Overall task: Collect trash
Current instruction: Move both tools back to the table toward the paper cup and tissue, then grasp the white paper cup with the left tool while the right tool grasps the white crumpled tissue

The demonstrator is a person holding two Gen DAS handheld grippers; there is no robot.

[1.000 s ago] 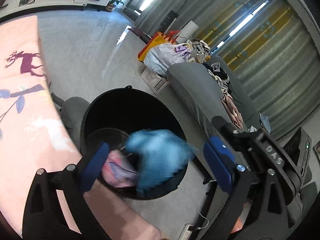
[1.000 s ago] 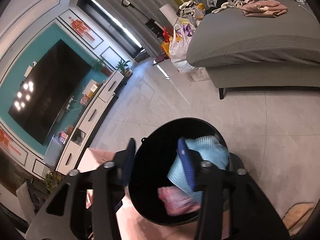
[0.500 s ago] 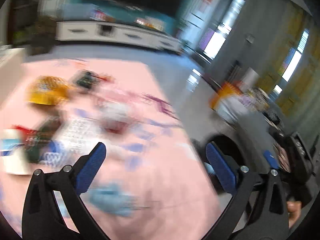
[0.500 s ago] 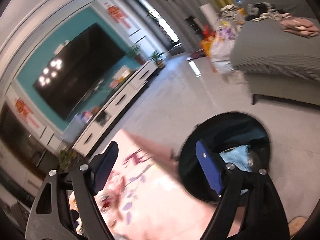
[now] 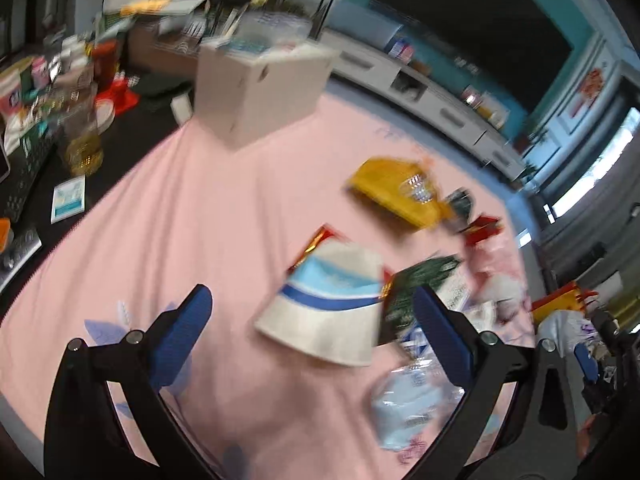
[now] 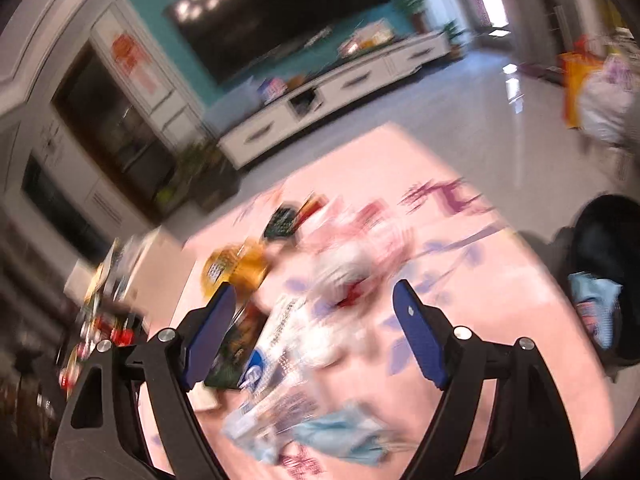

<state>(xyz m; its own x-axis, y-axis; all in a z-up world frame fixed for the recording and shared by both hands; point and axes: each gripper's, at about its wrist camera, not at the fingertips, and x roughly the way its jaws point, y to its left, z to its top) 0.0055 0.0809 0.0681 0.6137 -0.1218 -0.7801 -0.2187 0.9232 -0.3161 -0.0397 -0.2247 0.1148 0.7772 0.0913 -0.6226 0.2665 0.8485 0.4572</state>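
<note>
Both grippers' fingers spread, empty, white cup (image 5: 328,312) left view only, black bin (image 6: 604,280) right view only

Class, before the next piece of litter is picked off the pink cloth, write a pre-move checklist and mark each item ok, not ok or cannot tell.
1. Left hand-held gripper open and empty: ok.
2. Right hand-held gripper open and empty: ok.
3. Litter left to collect: ok; white and blue cup, yellow packet and blue face mask lie on the pink cloth.
4. Black bin within view: ok, at the cloth's edge, with rubbish inside.
5. Cup lined up between the left jaws: ok, roughly; contact none.
6. Exact shape of the litter under the right hand-held gripper: cannot tell, blurred.
</note>
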